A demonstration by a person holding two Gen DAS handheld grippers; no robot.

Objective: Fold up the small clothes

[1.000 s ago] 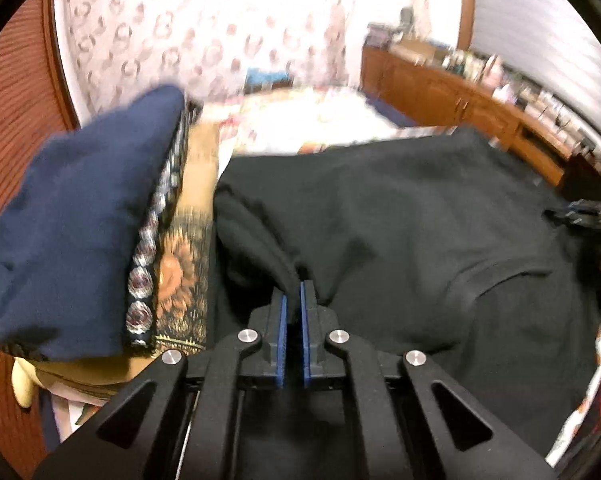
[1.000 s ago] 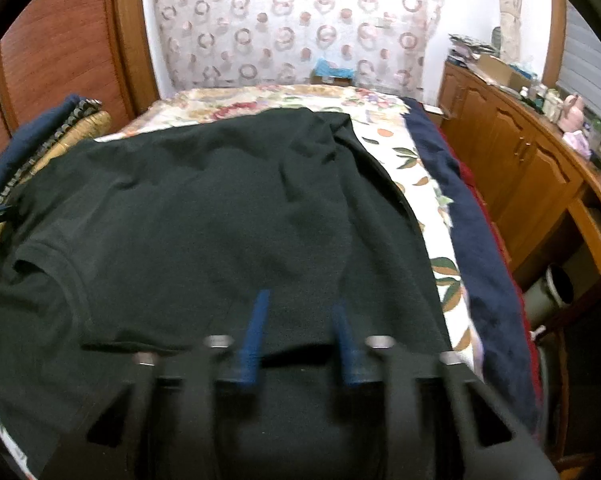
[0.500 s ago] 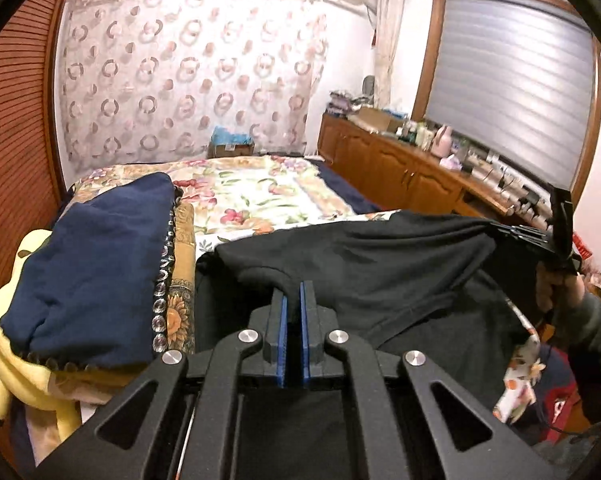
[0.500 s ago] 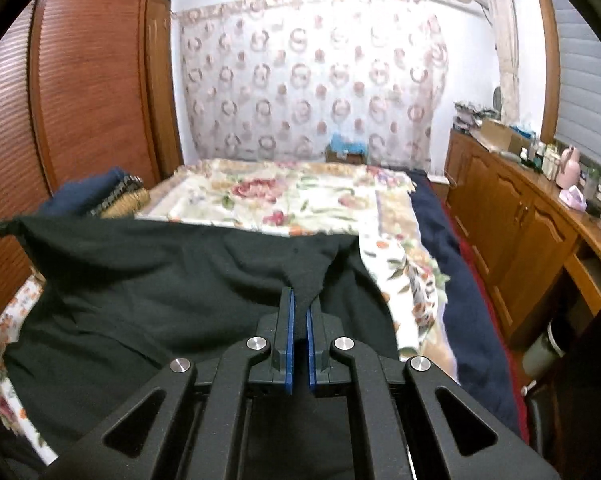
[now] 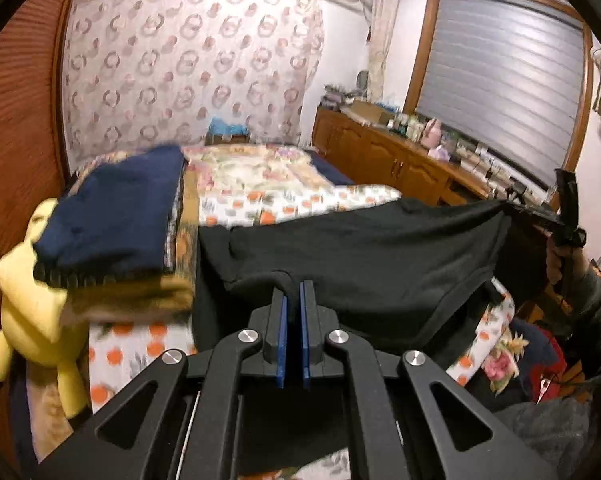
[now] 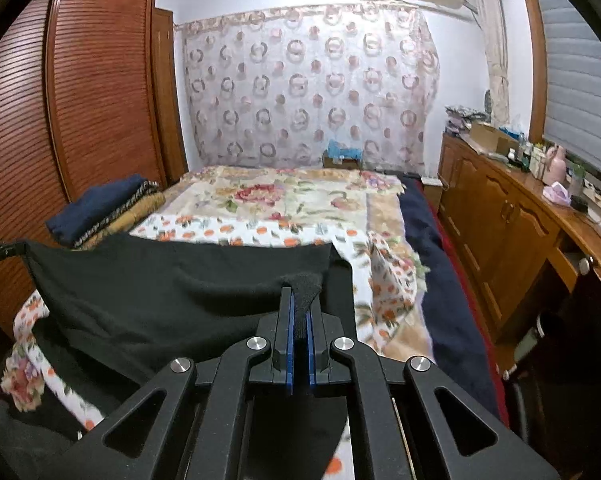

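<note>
A black garment (image 5: pixel 372 252) hangs stretched between my two grippers above the near end of the bed. My left gripper (image 5: pixel 293 292) is shut on one corner of it, the cloth pinched between the blue pads. In the right wrist view the same black garment (image 6: pixel 172 280) spreads to the left, and my right gripper (image 6: pixel 299 300) is shut on its other corner. The right gripper (image 5: pixel 556 216) also shows at the far right of the left wrist view, held by a hand. The garment's lower part drapes down in front of both grippers.
A floral bedspread (image 6: pixel 292 204) covers the bed. A stack of folded clothes topped by a navy piece (image 5: pixel 116 216) lies on its left side, with a yellow plush toy (image 5: pixel 32 304) beside it. A wooden cabinet (image 6: pixel 508 224) runs along the right and a slatted wardrobe (image 6: pixel 80 92) along the left.
Both grippers have risen and drawn back toward the foot of the bed, lifting the black garment off the bedspread. The right gripper closed on its corner. More floral bedspread now shows.
</note>
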